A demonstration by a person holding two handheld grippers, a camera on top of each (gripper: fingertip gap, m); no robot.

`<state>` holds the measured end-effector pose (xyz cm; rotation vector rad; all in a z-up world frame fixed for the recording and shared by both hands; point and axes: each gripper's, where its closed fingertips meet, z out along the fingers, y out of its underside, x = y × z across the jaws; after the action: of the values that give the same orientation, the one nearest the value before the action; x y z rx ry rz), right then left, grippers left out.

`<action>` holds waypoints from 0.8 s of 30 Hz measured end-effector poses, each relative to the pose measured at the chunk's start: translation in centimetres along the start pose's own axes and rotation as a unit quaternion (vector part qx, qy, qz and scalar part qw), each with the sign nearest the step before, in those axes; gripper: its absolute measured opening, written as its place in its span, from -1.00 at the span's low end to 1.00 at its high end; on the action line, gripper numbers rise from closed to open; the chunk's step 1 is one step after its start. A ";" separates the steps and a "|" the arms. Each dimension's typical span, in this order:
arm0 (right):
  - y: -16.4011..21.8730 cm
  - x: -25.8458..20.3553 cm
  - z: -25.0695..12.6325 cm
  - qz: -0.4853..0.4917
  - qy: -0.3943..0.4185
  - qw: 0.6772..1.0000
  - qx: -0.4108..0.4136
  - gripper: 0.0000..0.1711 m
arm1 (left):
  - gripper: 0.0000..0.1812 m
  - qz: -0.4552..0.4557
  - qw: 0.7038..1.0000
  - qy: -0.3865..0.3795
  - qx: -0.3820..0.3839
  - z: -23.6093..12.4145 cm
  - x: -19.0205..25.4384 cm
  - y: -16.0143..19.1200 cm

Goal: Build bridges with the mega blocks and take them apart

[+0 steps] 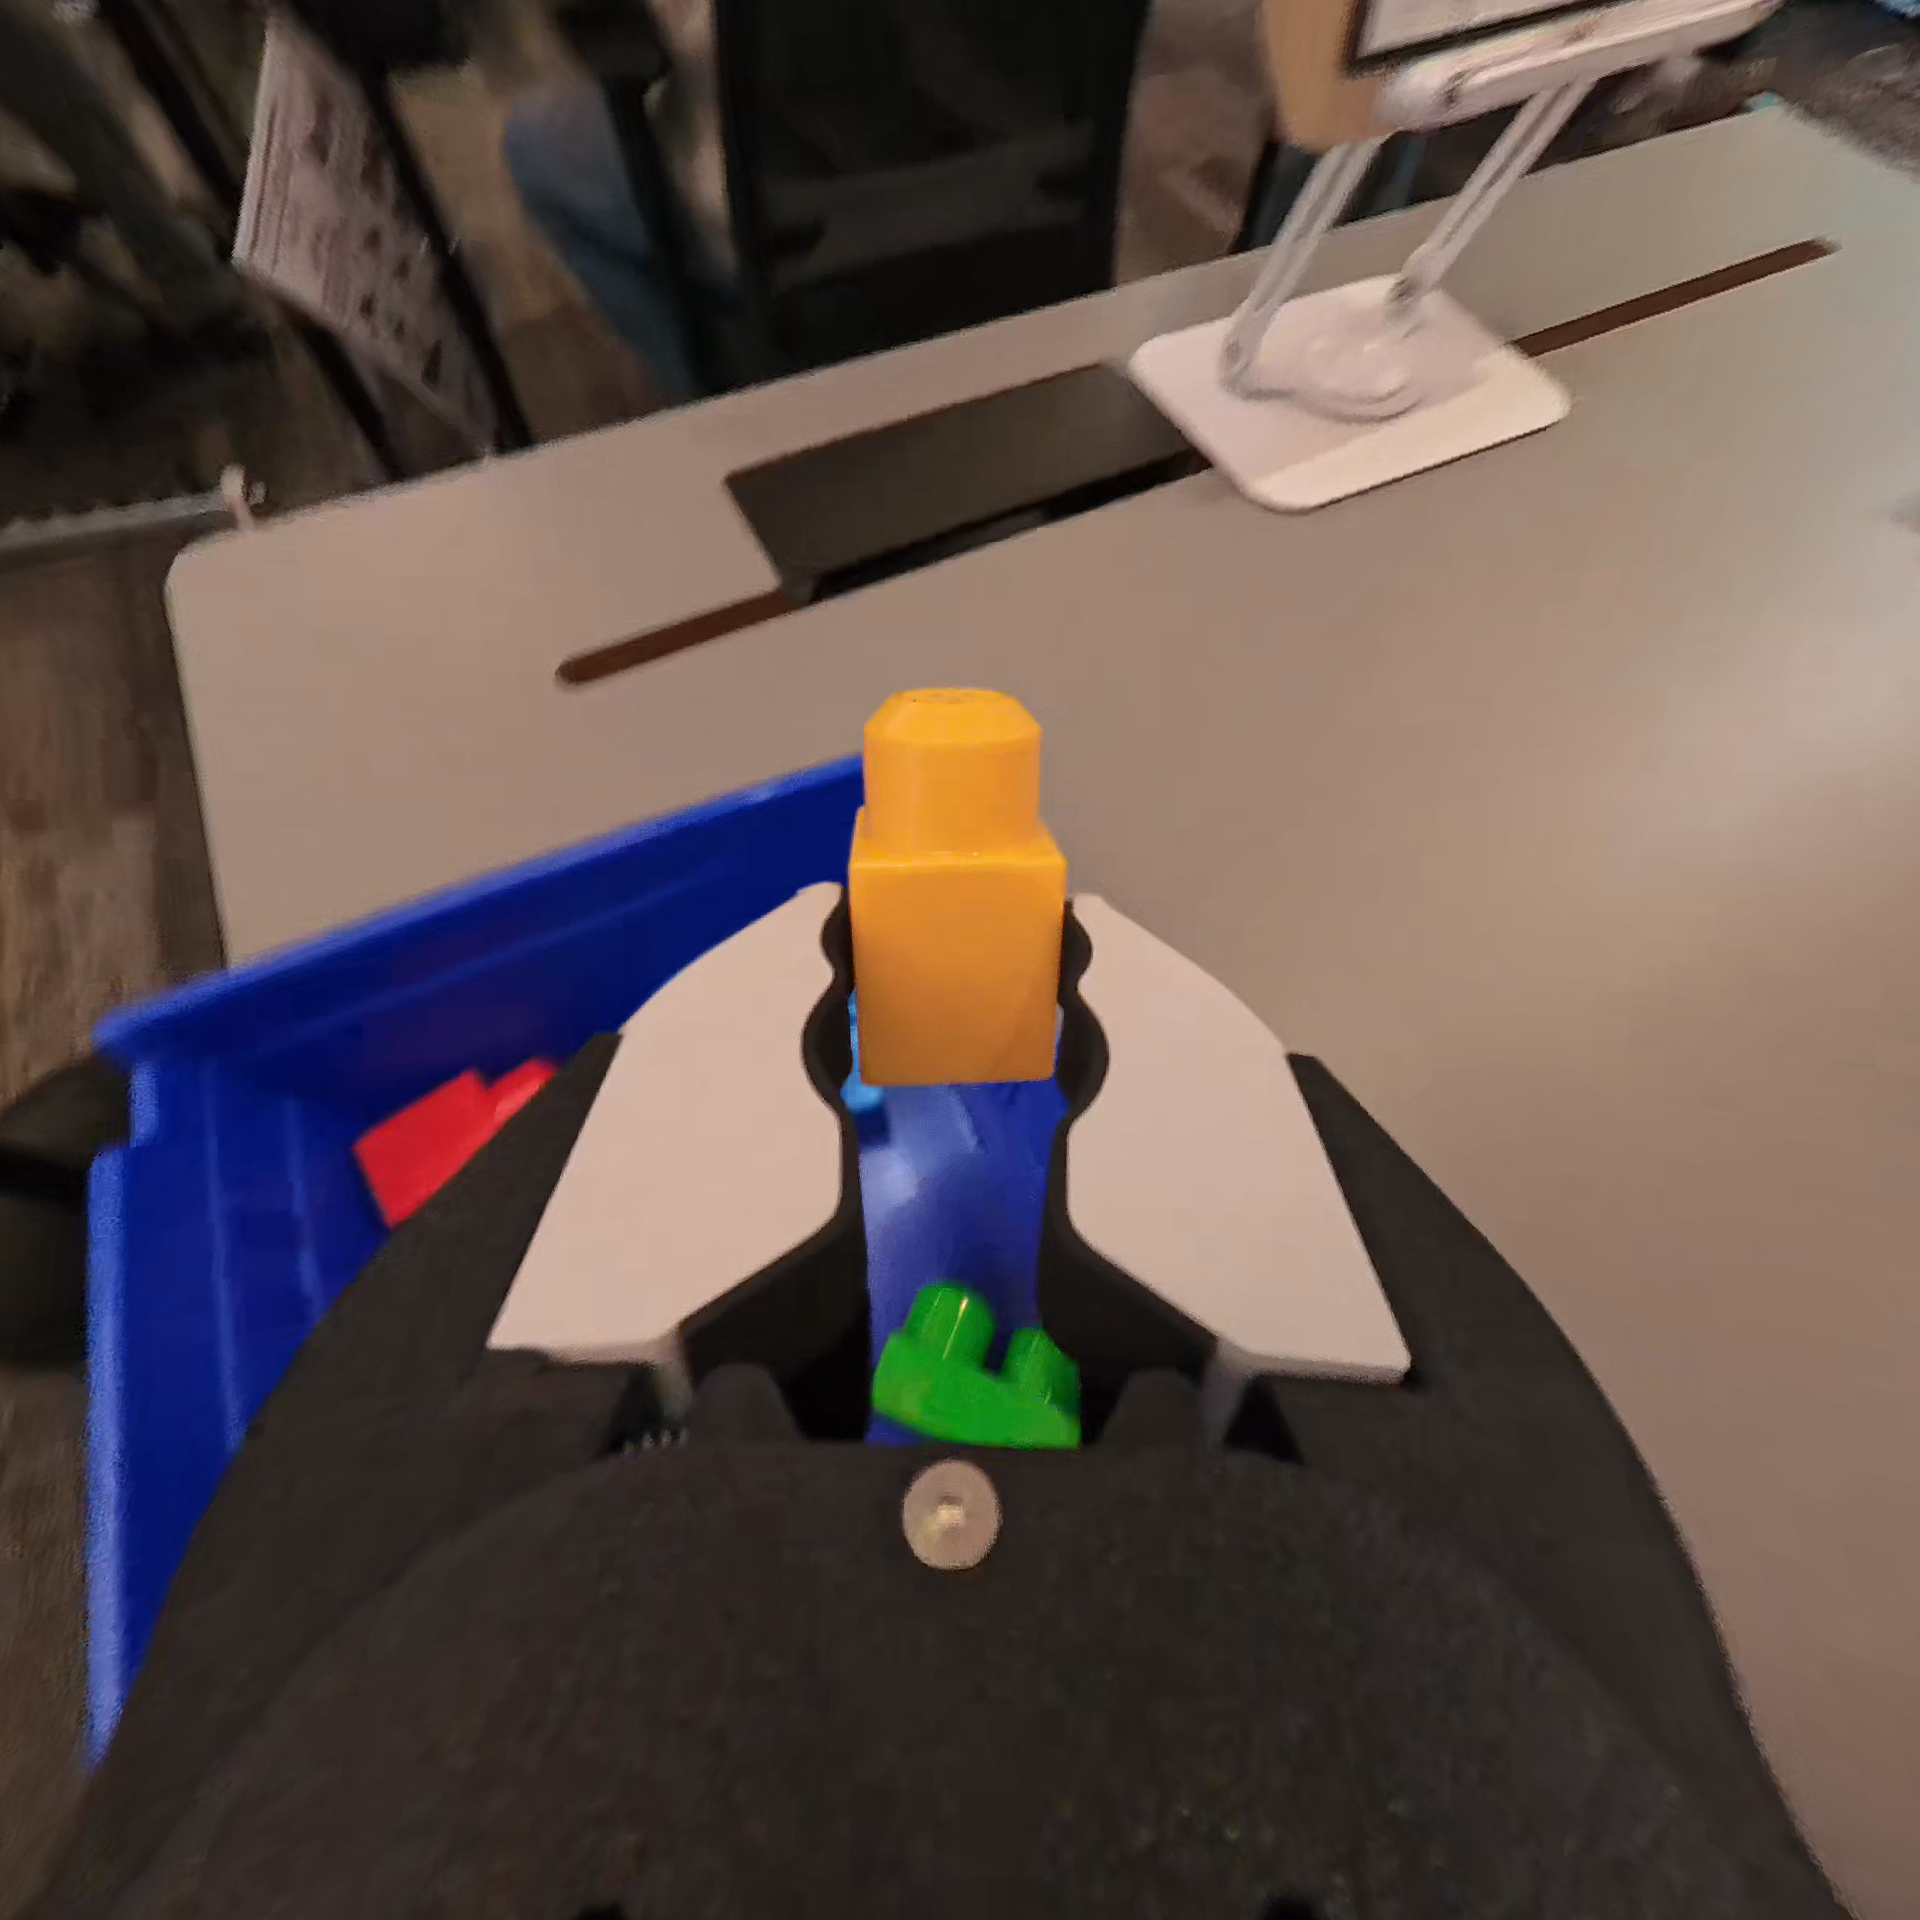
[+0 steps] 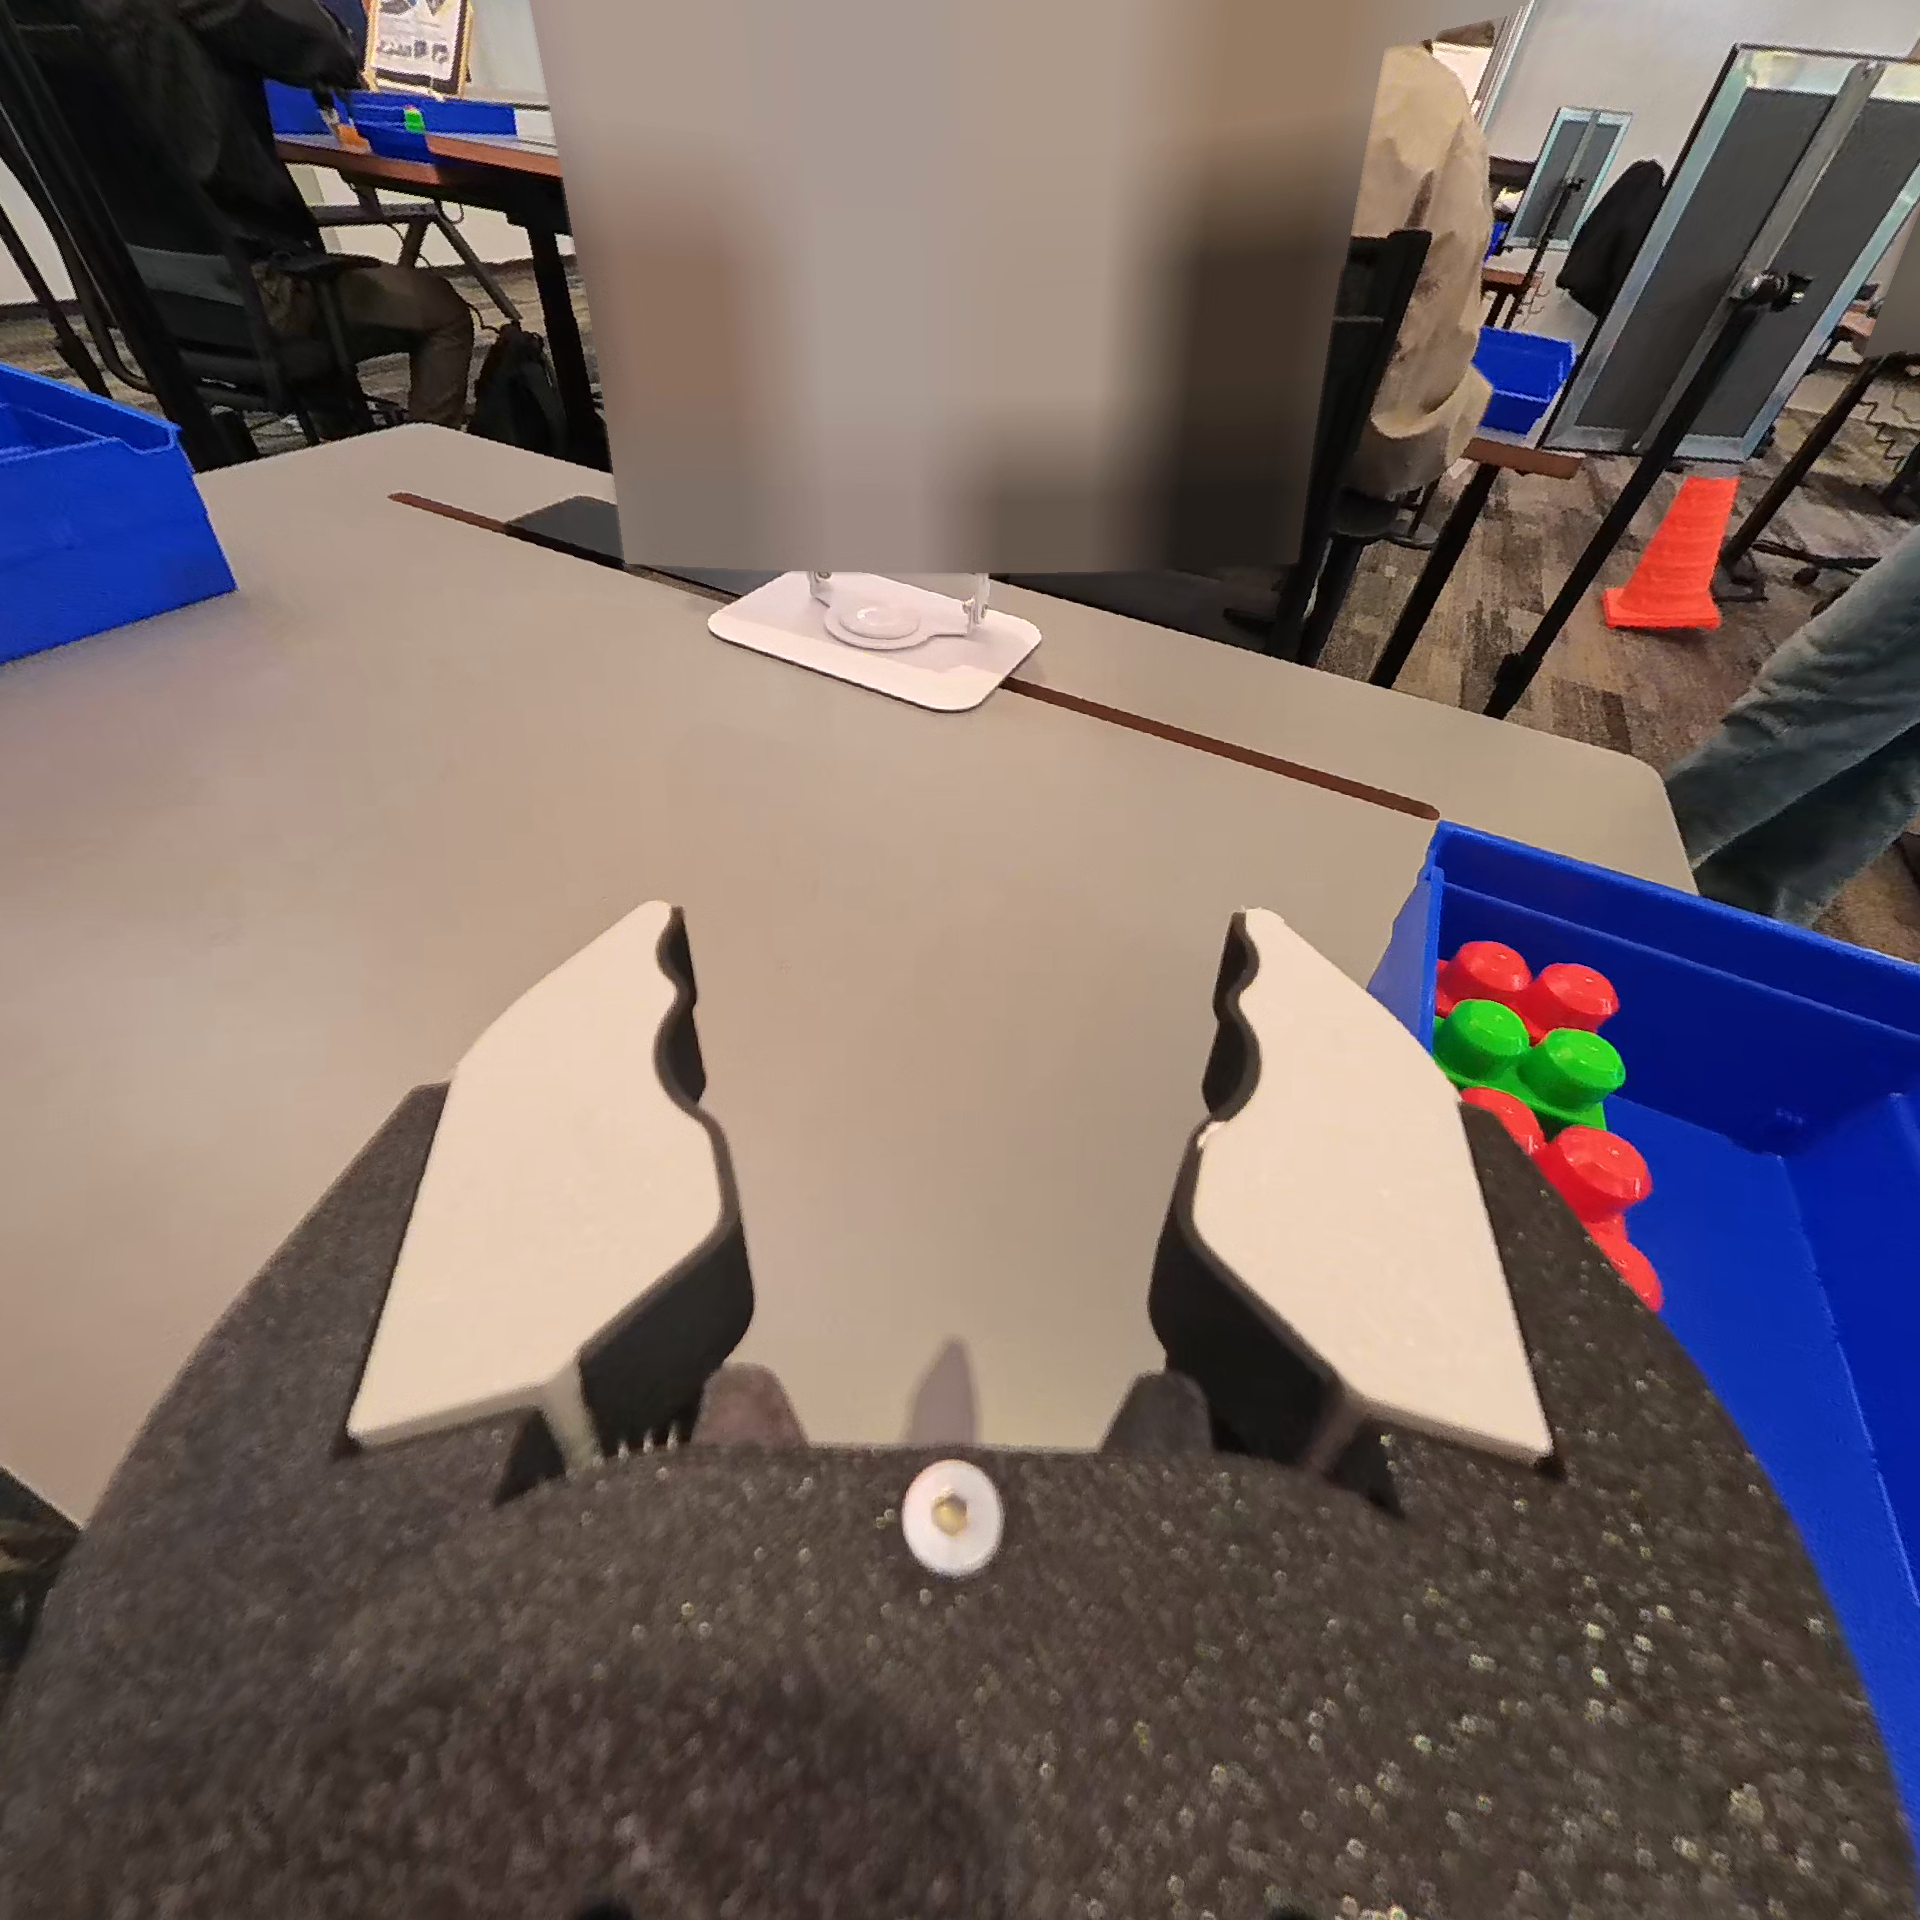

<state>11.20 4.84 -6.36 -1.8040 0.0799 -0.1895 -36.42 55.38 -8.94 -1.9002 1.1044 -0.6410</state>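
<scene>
My left gripper (image 1: pixel 956 977) is shut on an orange single-stud block (image 1: pixel 954 914), held upright above a blue bin (image 1: pixel 436 966). In that bin lie a red block (image 1: pixel 447 1138) and a green block (image 1: pixel 971 1371), seen between and beside my fingers. My right gripper (image 2: pixel 954 997) is open and empty, hovering over the bare grey table (image 2: pixel 520 790). Just to its right a second blue bin (image 2: pixel 1714 966) holds red blocks (image 2: pixel 1527 982) and a green block (image 2: pixel 1522 1055). The left bin also shows at the far left of the right wrist view (image 2: pixel 94 520).
A white stand base (image 2: pixel 883 634) sits at the table's far middle, beside a dark slot (image 2: pixel 1247 748) and a black panel (image 1: pixel 935 478). Chairs, people, other tables and an orange cone (image 2: pixel 1673 561) lie beyond the table edge. My hands' fingertips stand some 70 cm from each other.
</scene>
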 end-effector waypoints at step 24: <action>0.4 -0.9 -1.2 -0.011 0.003 1.000 -0.022 0.11 | -0.60 0.236 0.885 0.386 -0.108 18.6 33.7 1.8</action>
<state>10.13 3.71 -6.52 -1.8494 0.0685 -0.2098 -7.00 32.83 -19.51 -1.4497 2.1369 -1.0566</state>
